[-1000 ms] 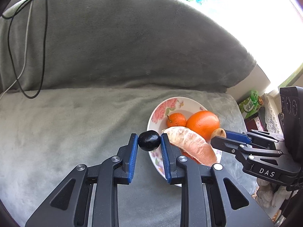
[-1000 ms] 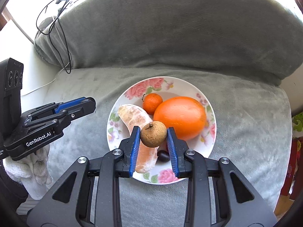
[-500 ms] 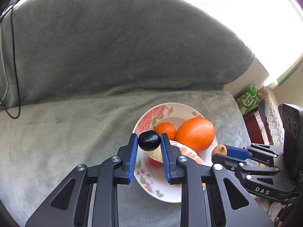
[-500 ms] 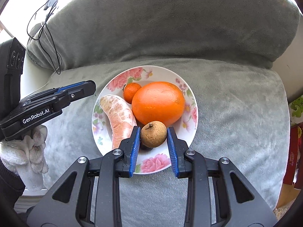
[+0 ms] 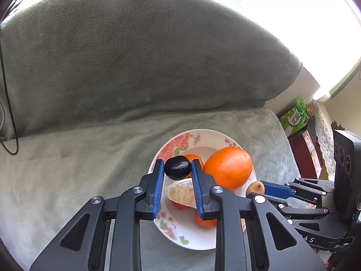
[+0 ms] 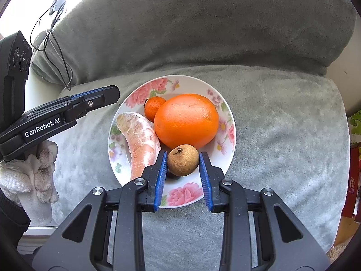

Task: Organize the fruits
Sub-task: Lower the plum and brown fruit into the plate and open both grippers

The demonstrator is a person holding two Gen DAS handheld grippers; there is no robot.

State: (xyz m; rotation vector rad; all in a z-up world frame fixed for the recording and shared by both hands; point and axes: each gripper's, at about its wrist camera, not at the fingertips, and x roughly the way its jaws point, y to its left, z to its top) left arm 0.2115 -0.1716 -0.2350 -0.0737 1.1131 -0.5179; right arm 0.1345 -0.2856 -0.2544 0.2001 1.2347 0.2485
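A floral plate (image 6: pixel 227 113) sits on the grey blanket-covered sofa seat (image 6: pixel 282 124), and everything gathers around it. Off the plate's left edge, the left gripper (image 5: pixel 177 169) is clenched on a small dark plum (image 5: pixel 177 167), holding it above the plate's left part. On the plate's left side lies a peeled pomelo segment (image 6: pixel 141 135). Toward the plate's back is a small tangerine (image 6: pixel 153 110), touching the big orange (image 6: pixel 186 120) that fills the plate's middle. At the plate's near edge, just in front of the orange, the right gripper (image 6: pixel 183 161) is clamped on a brown longan (image 6: pixel 183 160), stem up. A dark fruit (image 6: pixel 171 174) peeks out on the plate beneath the longan.
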